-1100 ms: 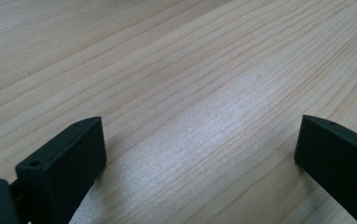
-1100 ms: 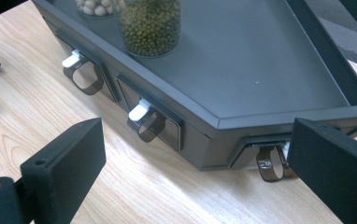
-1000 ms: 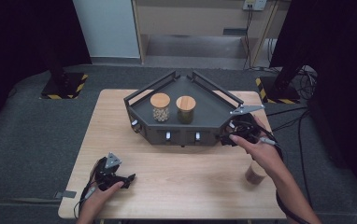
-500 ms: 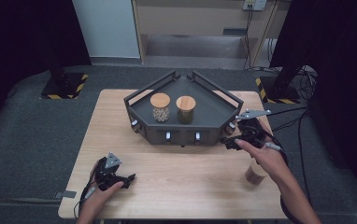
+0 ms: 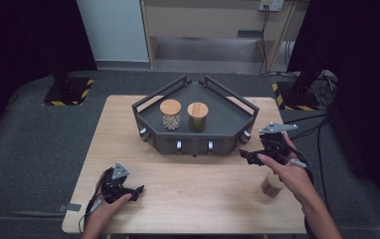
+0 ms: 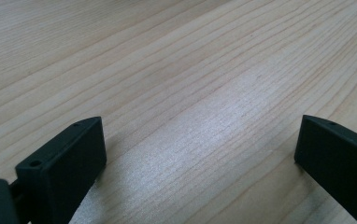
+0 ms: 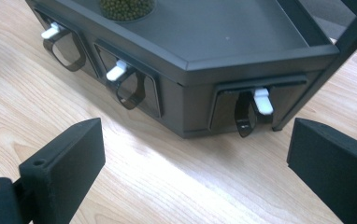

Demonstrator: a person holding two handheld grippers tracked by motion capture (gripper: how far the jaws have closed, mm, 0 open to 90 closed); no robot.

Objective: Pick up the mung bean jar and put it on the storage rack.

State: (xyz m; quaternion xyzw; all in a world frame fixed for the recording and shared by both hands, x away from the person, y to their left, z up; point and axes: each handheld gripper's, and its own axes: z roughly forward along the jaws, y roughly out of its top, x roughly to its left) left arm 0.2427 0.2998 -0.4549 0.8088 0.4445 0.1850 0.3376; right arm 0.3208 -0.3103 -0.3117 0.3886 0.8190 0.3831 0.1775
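R gripper [image 5: 251, 155] sits right-of-centre in the high view, just off the right front corner of the dark angled tray-stand [image 5: 228, 130]. Jaws spread wide, nothing between them. In the right gripper view the same claw [image 7: 195, 158] faces the stand's right-hand drawer front, where a white tab with dark loop pull [image 7: 253, 109] hangs centre-right of frame. That pull looks to be the thing being approached.

Handling, as a guess: pull is small, thin, prob. rigid plastic; light, but easy to slip off. Best hold is across the loop's flat sides or on the white tab, jaws closed down a lot from the present spread. Stand itself looks heavy enough to stay put, though a hard tug might slide it on the wood table [image 5: 198, 194].

L gripper [image 5: 131, 191] lies lower left in the high view, resting low on the table, well apart from the stand. Left gripper view: jaws wide open [image 6: 200, 154], bare wood between, holding nothing.

Containers: two clear jars w/ wooden lids on the tray top, near upper centre. Left jar [image 5: 170, 114] holds pale round bits; right jar [image 5: 197, 117] holds darker greenish ones, seen as small green beads [image 7: 127, 7] at top of the right gripper view. A third jar [image 5: 270, 186] stands on the table under the person's right forearm, partly hidden; contents brownish, can't tell more.

Two more pulls [image 7: 120, 81] on the front drawers, all shut.
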